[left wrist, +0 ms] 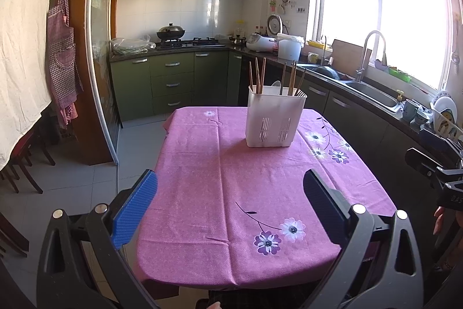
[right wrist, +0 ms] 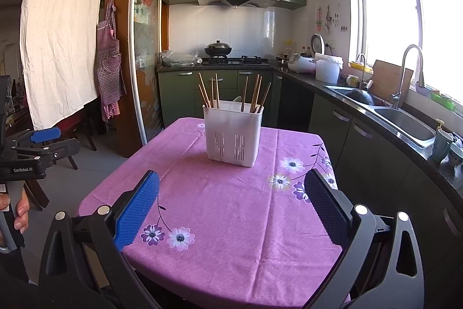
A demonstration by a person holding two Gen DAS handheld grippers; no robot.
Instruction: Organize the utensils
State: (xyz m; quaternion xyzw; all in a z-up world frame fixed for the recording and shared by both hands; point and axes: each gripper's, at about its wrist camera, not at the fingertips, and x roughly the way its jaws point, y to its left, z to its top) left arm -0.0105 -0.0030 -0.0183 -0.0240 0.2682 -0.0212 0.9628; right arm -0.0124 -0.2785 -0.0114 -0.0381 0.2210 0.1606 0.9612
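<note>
Since the chopsticks [right wrist: 254,94] and a pale spoon [right wrist: 235,103] already stand in the white utensil holder [right wrist: 233,135] at the far middle of the pink-clothed tabletop [right wrist: 231,207], little seems left to sort; the left hand-held gripper [left wrist: 230,207] and right hand-held gripper [right wrist: 231,207] hover wide apart, empty, well short of it.

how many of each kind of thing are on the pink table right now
white utensil holder: 1
wooden chopsticks: 8, as far as the overlap lets me count (4 on the left side, 4 on the right)
white spoon: 1, standing in the holder
total: 10
</note>
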